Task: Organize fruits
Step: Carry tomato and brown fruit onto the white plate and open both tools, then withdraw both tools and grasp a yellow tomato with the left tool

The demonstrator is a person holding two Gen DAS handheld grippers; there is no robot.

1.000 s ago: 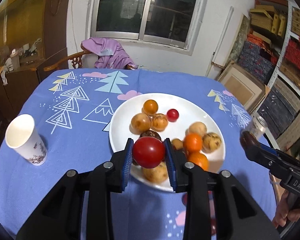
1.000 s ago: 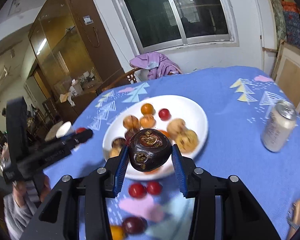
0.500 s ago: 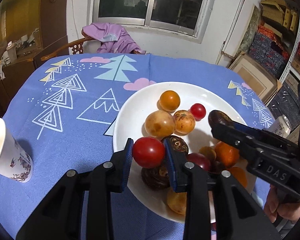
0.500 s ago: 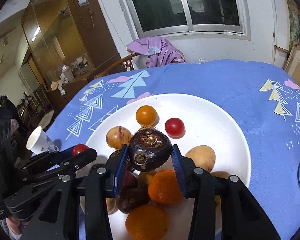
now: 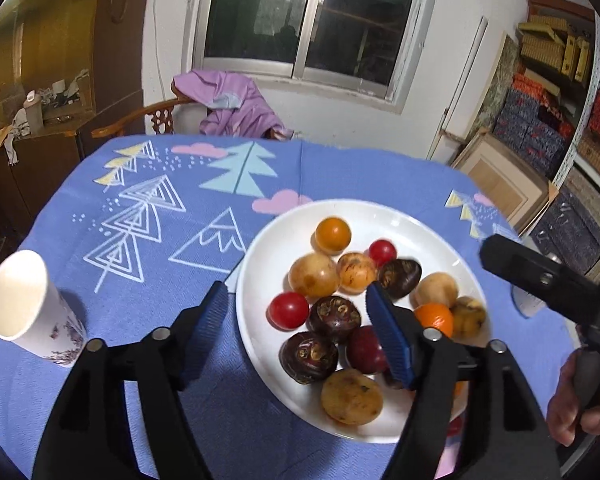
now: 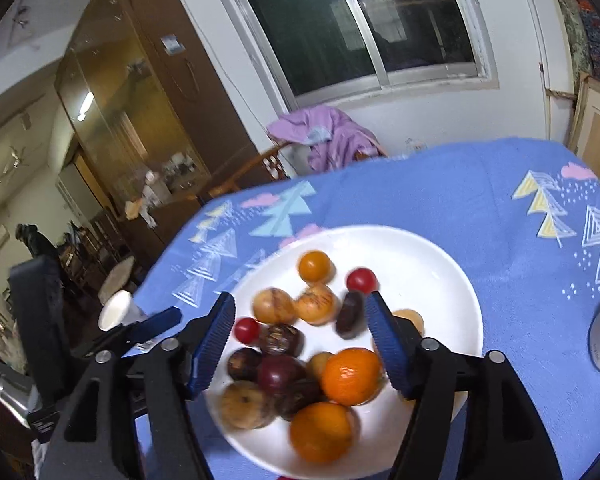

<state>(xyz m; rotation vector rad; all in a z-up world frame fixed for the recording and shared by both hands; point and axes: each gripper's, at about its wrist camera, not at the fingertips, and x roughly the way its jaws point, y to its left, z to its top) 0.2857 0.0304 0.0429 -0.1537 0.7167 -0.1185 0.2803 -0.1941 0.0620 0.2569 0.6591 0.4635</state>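
Releasing over the plate, both the left gripper and right gripper were opening, nothing gripped; each fruit needed a low, clear withdrawal.

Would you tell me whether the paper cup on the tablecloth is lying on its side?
No, the paper cup stands upright on the blue tablecloth, its open mouth facing up.

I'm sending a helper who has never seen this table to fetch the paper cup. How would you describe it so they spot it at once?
Start from the blue tablecloth with its tree and cloud prints and find the big white plate piled with fruit. Look well off to the plate's left, near the table's edge: the paper cup stands there alone. It is white, open-topped, with a small flower print low on its side, and nothing else sits near it.
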